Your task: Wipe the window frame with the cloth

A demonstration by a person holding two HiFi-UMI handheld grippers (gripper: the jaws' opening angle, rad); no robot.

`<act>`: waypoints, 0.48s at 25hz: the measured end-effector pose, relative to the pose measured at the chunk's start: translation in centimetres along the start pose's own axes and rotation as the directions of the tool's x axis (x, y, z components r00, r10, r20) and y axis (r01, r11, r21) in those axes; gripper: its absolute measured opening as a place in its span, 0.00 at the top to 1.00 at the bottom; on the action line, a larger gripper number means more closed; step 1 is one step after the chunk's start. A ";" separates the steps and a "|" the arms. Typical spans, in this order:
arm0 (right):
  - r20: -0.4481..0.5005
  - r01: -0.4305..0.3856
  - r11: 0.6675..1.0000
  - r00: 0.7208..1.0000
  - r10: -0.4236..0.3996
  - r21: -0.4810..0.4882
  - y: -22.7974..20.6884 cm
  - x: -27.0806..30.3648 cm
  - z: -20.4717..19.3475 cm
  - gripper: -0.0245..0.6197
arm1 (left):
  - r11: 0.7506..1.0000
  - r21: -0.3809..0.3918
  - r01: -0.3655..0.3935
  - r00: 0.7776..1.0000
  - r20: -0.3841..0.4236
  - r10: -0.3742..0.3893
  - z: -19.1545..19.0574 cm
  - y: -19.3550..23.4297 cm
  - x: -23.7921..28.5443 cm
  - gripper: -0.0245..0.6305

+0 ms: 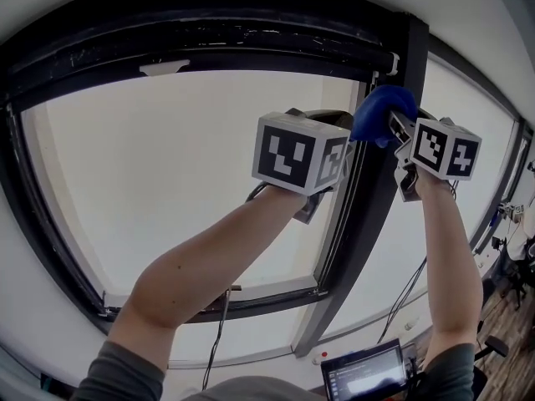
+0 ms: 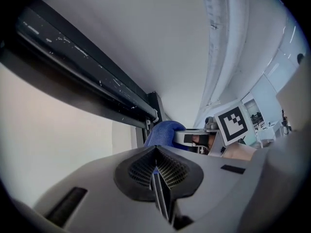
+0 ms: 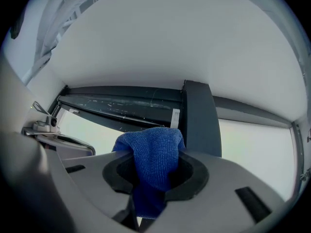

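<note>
Up at the window frame (image 1: 378, 207), our right tool (image 1: 403, 134) pinches the blue cloth (image 1: 383, 114); our left tool (image 2: 158, 181) sits closed, empty. Mid-wipe, we judge: next, drag it firmly along the frame.

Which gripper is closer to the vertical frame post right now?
Right. The right gripper holds the cloth up by the top of the post; the left gripper is off to its left, over the glass.
</note>
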State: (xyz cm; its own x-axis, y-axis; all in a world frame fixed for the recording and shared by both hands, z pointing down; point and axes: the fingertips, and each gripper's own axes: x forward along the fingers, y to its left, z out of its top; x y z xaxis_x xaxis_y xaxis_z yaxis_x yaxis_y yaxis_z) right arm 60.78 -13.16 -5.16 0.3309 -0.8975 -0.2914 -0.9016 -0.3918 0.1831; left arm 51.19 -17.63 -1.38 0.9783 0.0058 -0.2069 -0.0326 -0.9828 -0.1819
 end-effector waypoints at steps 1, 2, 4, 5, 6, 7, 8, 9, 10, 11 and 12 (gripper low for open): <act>0.011 0.000 1.000 1.000 0.000 0.003 -0.1 0.2 0.7 0.78 | 1.000 0.001 0.001 1.000 0.003 -0.001 0.5 0.1 0.1 0.95; 0.021 0.001 1.000 1.000 -0.001 0.001 -0.3 0.3 1.4 0.78 | 1.000 0.001 0.000 1.000 0.007 0.000 1.0 0.2 0.1 0.95; 0.032 0.009 1.000 0.999 -0.008 -0.014 -0.7 0.6 2.5 0.78 | 1.000 0.005 -0.010 1.000 0.026 0.010 2.0 0.4 0.1 0.95; 0.035 0.011 1.000 0.999 -0.010 -0.018 -0.8 0.7 2.8 0.78 | 1.000 0.008 -0.014 0.999 0.038 0.014 2.5 0.4 0.1 0.95; 0.037 0.010 1.000 0.999 -0.010 -0.015 -0.9 0.8 3.1 0.78 | 1.000 0.012 -0.015 0.999 0.046 0.014 2.8 0.3 0.0 0.95; 0.039 0.010 1.000 0.999 -0.009 -0.009 -1.0 0.8 3.2 0.78 | 1.000 0.017 -0.013 0.999 0.050 0.012 3.0 0.1 0.0 0.95; 0.040 0.009 1.000 0.999 -0.009 -0.003 -1.0 0.9 3.3 0.78 | 1.000 0.024 -0.011 0.999 0.050 0.010 3.2 -0.1 0.0 0.95; 0.041 0.008 1.000 0.999 -0.008 -0.003 -1.0 0.9 3.3 0.78 | 0.999 0.031 -0.010 0.999 0.047 0.008 3.3 -0.2 0.0 0.95; 0.040 0.007 1.000 0.999 -0.007 -0.008 -1.0 0.9 3.3 0.78 | 0.999 0.037 -0.008 0.999 0.044 0.006 3.3 -0.4 -0.1 0.95; 0.042 0.004 1.000 0.999 -0.003 -0.015 -0.8 0.8 3.4 0.78 | 0.999 0.037 -0.004 0.999 0.040 0.003 3.2 -0.5 -0.2 0.95; 0.046 -0.002 1.000 0.999 0.003 -0.019 -0.7 0.5 3.4 0.78 | 0.999 0.032 -0.001 0.999 0.038 0.000 3.2 -0.6 -0.3 0.95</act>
State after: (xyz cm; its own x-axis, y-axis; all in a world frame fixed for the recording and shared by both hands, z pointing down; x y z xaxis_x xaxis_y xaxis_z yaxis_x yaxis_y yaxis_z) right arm 60.60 -12.61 -8.65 0.3154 -0.8884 -0.3337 -0.8966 -0.3941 0.2018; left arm 50.30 -16.47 -4.29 0.9698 0.0129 -0.2434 -0.0404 -0.9763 -0.2126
